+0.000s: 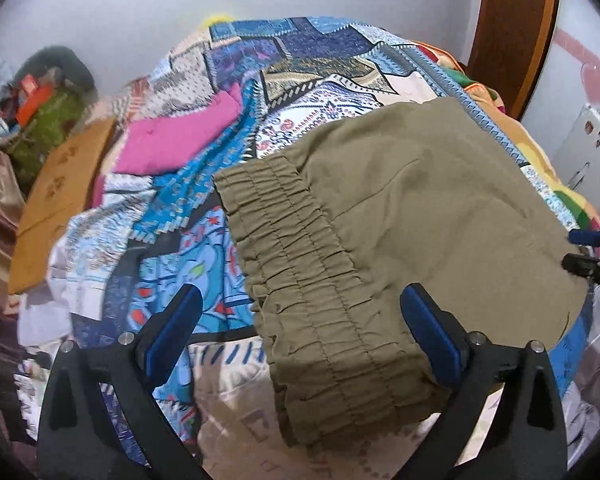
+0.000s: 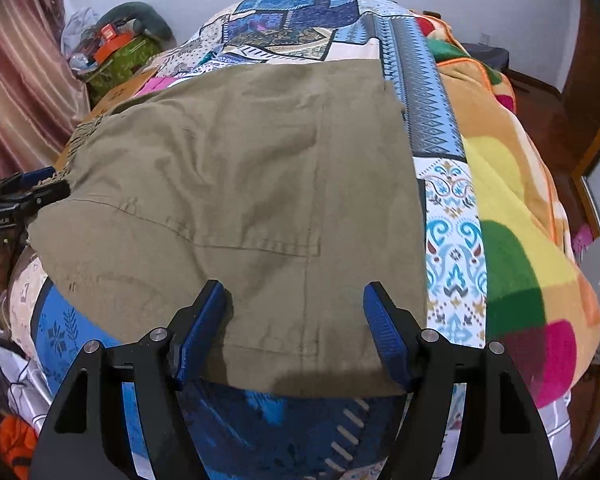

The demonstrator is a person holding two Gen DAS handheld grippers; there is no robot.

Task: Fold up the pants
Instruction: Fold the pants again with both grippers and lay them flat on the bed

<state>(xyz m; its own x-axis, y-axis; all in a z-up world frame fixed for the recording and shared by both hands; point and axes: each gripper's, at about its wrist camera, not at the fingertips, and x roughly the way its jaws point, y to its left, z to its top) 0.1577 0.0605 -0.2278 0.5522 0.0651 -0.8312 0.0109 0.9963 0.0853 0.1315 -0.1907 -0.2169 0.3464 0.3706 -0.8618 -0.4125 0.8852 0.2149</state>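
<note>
Olive-green pants (image 1: 412, 216) lie folded flat on the patterned bedspread (image 1: 308, 64), with the gathered elastic waistband (image 1: 300, 264) toward my left gripper. My left gripper (image 1: 300, 312) is open, its blue-padded fingers (image 1: 432, 332) straddling the waistband's near edge. In the right wrist view the pants (image 2: 240, 184) fill the middle. My right gripper (image 2: 296, 312) is open, fingers (image 2: 384, 328) over the pants' near hem. The right gripper also shows at the right edge of the left wrist view (image 1: 588, 252); the left gripper shows at the left edge of the right wrist view (image 2: 28, 188).
A pink garment (image 1: 180, 136) lies on the bedspread beyond the pants, left. A brown cardboard box (image 1: 60, 196) and a pile of clutter (image 1: 44, 108) sit at the left. A colourful fleece blanket (image 2: 520, 216) covers the bed's right side. A wooden door frame (image 1: 512, 32) stands at the back right.
</note>
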